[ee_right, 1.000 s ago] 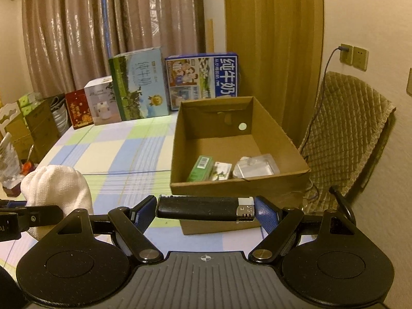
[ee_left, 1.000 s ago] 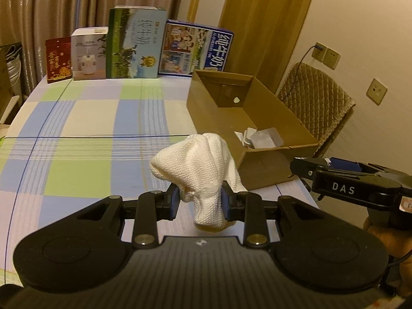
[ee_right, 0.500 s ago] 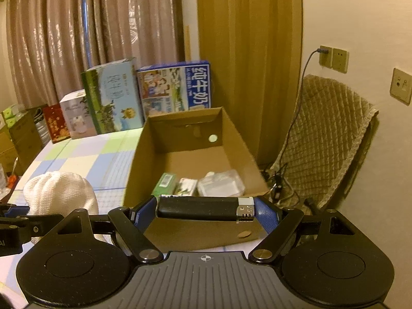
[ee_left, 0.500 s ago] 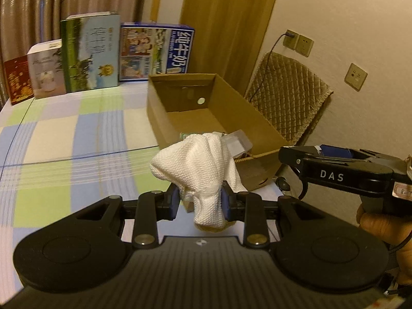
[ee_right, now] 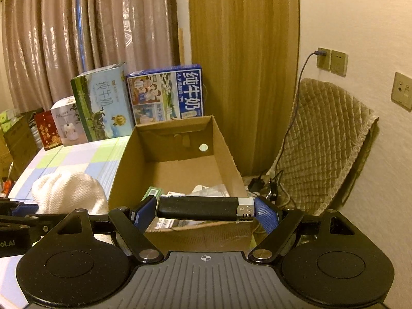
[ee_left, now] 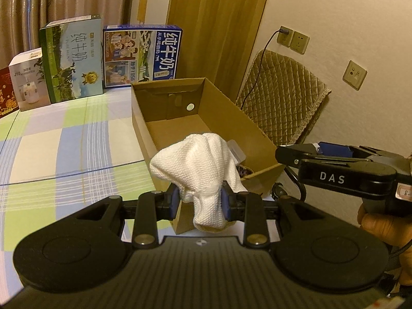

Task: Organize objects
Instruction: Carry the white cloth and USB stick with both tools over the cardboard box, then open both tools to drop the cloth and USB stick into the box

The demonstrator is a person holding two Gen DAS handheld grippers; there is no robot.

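White cloth, bunched, is clamped between the nearly closed fingers of the left gripper, just before the near end of the cardboard box. Right gripper, fingers wide apart, grips a black lighter lengthwise over the box's near edge. Box sits at the table's right edge; small packets lie inside.

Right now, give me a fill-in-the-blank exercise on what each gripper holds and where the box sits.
1. The left gripper is shut on a white ____.
2. The right gripper grips a black ____ by its two ends.
3. The cardboard box sits on a ____ tablecloth.
4. The box's top is ____.

Missing words: cloth; lighter; checked; open
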